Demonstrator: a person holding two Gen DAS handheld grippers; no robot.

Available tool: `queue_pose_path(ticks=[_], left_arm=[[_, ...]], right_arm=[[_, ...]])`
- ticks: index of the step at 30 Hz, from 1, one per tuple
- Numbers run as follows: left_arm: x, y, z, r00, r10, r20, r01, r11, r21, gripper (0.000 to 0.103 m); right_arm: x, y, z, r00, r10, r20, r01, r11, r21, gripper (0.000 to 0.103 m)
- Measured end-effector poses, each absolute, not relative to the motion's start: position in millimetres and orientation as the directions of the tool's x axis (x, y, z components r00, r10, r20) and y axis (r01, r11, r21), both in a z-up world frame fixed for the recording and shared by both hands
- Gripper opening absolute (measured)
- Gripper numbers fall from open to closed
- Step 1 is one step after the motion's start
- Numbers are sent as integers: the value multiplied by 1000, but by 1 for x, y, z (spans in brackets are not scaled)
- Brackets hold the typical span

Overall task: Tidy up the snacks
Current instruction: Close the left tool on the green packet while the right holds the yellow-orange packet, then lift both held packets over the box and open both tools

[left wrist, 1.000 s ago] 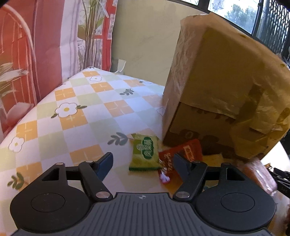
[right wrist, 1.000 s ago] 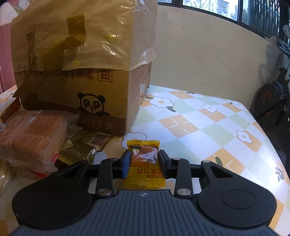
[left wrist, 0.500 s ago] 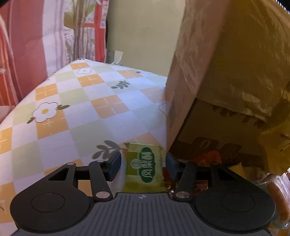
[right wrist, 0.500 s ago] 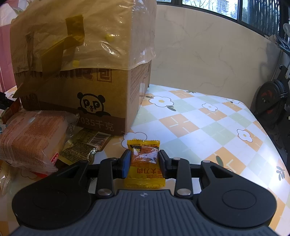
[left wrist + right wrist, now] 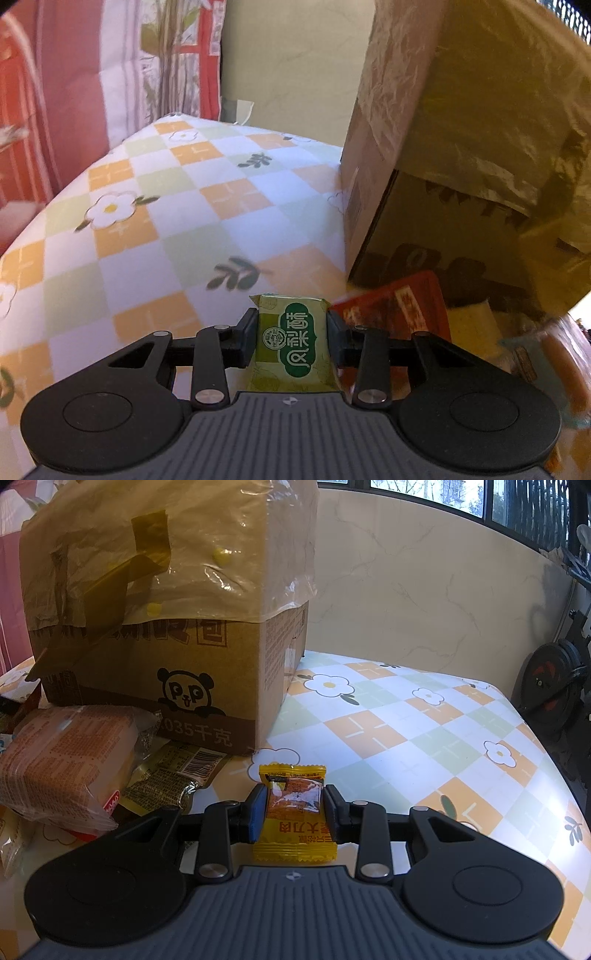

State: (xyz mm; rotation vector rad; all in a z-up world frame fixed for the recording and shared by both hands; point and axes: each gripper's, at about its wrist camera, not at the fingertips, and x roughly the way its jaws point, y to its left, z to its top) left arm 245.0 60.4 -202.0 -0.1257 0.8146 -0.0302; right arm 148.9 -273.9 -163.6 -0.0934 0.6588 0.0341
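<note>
My left gripper (image 5: 291, 338) is shut on a green snack packet (image 5: 293, 343), pinched between both fingers just above the checkered tablecloth (image 5: 177, 229). My right gripper (image 5: 294, 814) is shut on a yellow and orange snack packet (image 5: 293, 812), held low over the tablecloth (image 5: 424, 746). A big cardboard box (image 5: 166, 627) wrapped in tape stands right behind both grippers; it also shows in the left wrist view (image 5: 461, 155). A red snack packet (image 5: 402, 302) lies at the box's foot, right of the left gripper.
A wrapped bread loaf (image 5: 62, 760) and a dark green barcode packet (image 5: 173, 775) lie left of the right gripper. A beige wall (image 5: 424, 583) runs behind the table. An exercise bike (image 5: 554, 686) stands off the right edge. A red curtain (image 5: 55, 92) hangs at left.
My left gripper moved forward to the green packet and closed on it; one second ago it was open and short of it. The right gripper kept holding the yellow packet, barely moving.
</note>
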Motion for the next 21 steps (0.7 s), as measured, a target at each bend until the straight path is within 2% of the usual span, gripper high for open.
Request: queue_pose_path(ticks=[10,16,19,21], left_arm=[[214,75,-170,733,-94,-674,-4,990,-141,41],[199,64,-136,784,-132,-607,65,989,-131,41],[193,50,-110,827,-142,-544,105,990,-98,41],[192,43,-93,847,-176,-501,133,984,-120,41]], right_arm=[[142,-273,-154,795,-3,-607,-43,997,-61,34],[114,-270,-116,858,49,-512,-39,999,31,34],[108,-268,-83,899,83,-431,-60,996,66,34],[105,-266,-57,927,106,-359,-83,993,78,34]])
